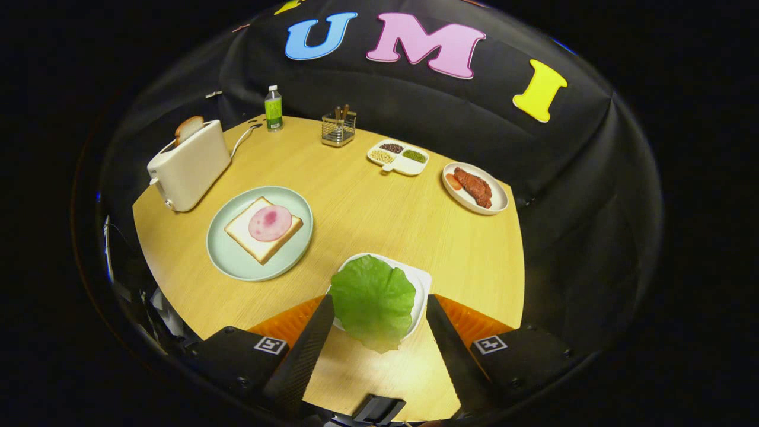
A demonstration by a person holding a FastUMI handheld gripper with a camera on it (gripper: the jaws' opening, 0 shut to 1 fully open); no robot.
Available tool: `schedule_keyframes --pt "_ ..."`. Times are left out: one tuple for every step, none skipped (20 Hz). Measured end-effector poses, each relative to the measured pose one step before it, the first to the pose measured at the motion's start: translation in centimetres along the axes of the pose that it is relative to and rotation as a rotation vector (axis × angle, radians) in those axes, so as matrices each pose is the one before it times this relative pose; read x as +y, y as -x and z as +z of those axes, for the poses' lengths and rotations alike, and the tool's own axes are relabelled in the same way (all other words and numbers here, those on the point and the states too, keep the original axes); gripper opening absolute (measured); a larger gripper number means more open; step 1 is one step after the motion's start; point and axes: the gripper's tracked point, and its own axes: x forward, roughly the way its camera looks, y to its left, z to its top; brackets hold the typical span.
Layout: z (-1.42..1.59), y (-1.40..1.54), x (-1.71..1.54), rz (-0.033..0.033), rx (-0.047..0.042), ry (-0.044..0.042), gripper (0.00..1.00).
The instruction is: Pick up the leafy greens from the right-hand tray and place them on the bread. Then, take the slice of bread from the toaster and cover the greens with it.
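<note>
approaching step 1, gripper [375, 305] spread wide with the leafy greens [373, 299] on the white tray [422, 281] between its fingers, untouched; next close on the leaf, then carry to the bread [249, 234].

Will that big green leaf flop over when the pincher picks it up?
Probably yes. The lettuce leaf looks thin and wavy, and its near edge already hangs over the rim of the white tray, so it likely bends and droops. It looks light too. The gripper is open, fingers either side of the leaf; a gentle pinch seems wise, since thin edges may crumple.
</note>
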Motion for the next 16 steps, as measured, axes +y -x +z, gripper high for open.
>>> schedule_keyframes --pt "-0.570 -1.129 -0.238 0.01023 0.02388 -0.00335 0.97" --pt "-0.519 -0.956 -0.116 0.01047 0.02456 -0.00122 0.97" --pt "-0.433 -1.164 0.051 0.01400 0.02331 0.00210 0.97" --pt "-0.242 -1.096 0.041 0.01441 0.01960 0.00999 0.97" --pt "-0.354 -1.082 -0.005 0.00878 0.01924 0.01307 0.96" --pt "-0.324 -0.893 0.035 0.00788 0.02322 0.01507 0.95" --pt "-0.305 -0.947 0.074 0.00977 0.01976 0.01232 0.94" --pt "-0.172 -0.720 0.081 0.00947 0.01646 0.00957 0.91" --pt "-0.200 -0.738 0.119 0.00762 0.01461 0.00913 0.89" --pt "-0.221 -0.570 0.002 0.00379 0.01729 0.00878 0.89" --pt "-0.271 -0.631 0.095 0.00483 0.01572 0.00661 0.89" --pt "-0.212 -0.610 0.158 0.00907 0.01489 0.00123 0.85" --pt "-0.181 -0.155 0.357 0.02416 0.01544 -0.00538 0.83" --pt "0.189 0.014 0.374 0.01708 -0.00205 -0.01520 0.78" --pt "-0.065 -0.161 0.041 0.00630 0.00131 -0.01074 0.73" --pt "-0.099 -0.139 0.164 0.01152 0.00422 -0.01905 0.68"
